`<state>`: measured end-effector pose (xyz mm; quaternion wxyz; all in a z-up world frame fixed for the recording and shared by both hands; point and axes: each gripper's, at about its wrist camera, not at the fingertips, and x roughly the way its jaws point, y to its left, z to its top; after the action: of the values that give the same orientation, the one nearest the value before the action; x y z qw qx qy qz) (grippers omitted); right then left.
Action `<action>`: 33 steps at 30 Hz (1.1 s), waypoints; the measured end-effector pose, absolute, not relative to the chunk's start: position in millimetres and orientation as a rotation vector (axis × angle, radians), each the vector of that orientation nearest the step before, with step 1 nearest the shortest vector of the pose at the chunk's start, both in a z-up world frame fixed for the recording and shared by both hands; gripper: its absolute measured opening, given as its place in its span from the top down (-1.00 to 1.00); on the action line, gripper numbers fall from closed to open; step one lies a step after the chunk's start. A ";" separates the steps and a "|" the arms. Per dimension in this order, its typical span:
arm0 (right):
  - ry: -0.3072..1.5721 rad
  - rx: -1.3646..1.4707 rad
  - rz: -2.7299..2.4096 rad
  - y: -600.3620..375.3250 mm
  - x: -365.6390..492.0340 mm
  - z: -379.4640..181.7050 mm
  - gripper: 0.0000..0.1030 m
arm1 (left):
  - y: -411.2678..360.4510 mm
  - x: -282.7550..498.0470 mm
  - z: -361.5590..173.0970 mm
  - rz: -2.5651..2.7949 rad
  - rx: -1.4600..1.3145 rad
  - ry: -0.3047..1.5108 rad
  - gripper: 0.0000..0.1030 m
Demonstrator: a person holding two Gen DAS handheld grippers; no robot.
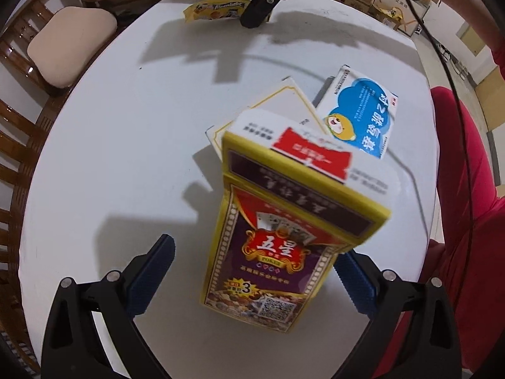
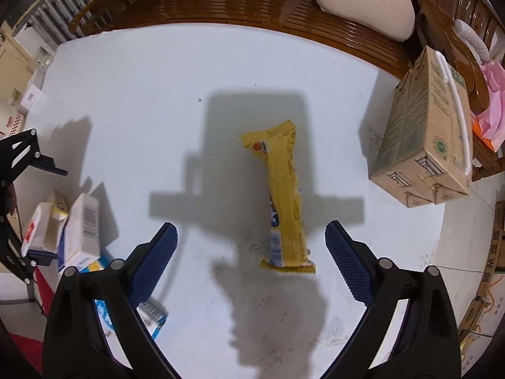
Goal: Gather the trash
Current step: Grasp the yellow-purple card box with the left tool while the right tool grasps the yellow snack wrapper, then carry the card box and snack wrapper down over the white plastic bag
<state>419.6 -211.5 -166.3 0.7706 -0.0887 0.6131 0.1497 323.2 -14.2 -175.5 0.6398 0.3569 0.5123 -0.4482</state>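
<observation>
Your wide-open, empty right gripper straddles the yellow snack wrapper; beside it, your left gripper, also spread, releases the poker-card box onto 2 boxes.

The card box reads "五星", "POKER" and "3".

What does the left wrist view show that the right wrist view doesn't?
Only the left wrist view shows the poker box's printed face between the open left gripper and a red sleeve. Only the right wrist view shows the brown carton and the open right gripper over the wrapper. Both show the white table, the yellow wrapper, the blue box and a cushioned chair.
</observation>
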 end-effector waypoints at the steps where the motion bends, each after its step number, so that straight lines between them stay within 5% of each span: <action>1: 1.329 -0.198 0.323 -210.8 420.2 -167.9 -0.80 | -15.0 324.6 -176.5 -1.025 0.810 1.168 -0.84; 6: 1.344 -0.202 0.313 -206.6 423.8 -178.0 -0.77 | -16.2 329.4 -182.0 -1.029 0.801 1.178 -0.73; 9: 1.359 -0.200 0.313 -207.7 428.1 -185.2 -0.49 | -18.9 338.1 -187.6 -1.025 0.798 1.185 -0.63; 13: 1.348 -0.203 0.301 -210.4 428.5 -186.1 -0.39 | -11.8 340.9 -187.1 -1.014 0.776 1.178 -0.54; 16: 1.332 -0.208 0.286 -213.8 426.3 -183.5 -0.04 | -5.0 342.9 -183.3 -0.993 0.750 1.177 -0.28; 23: 1.312 -0.197 0.246 -220.1 422.5 -181.1 0.58 | 4.3 333.5 -183.5 -0.939 0.710 1.180 -0.24; 33: 1.305 -0.168 0.209 -227.2 401.3 -172.5 0.76 | 20.5 332.2 -176.2 -0.811 0.596 1.190 -0.16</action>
<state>401.3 -227.2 -172.5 0.7863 -0.0781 0.6052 0.0969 332.2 20.5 -176.2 0.7114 0.2687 0.5366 -0.3656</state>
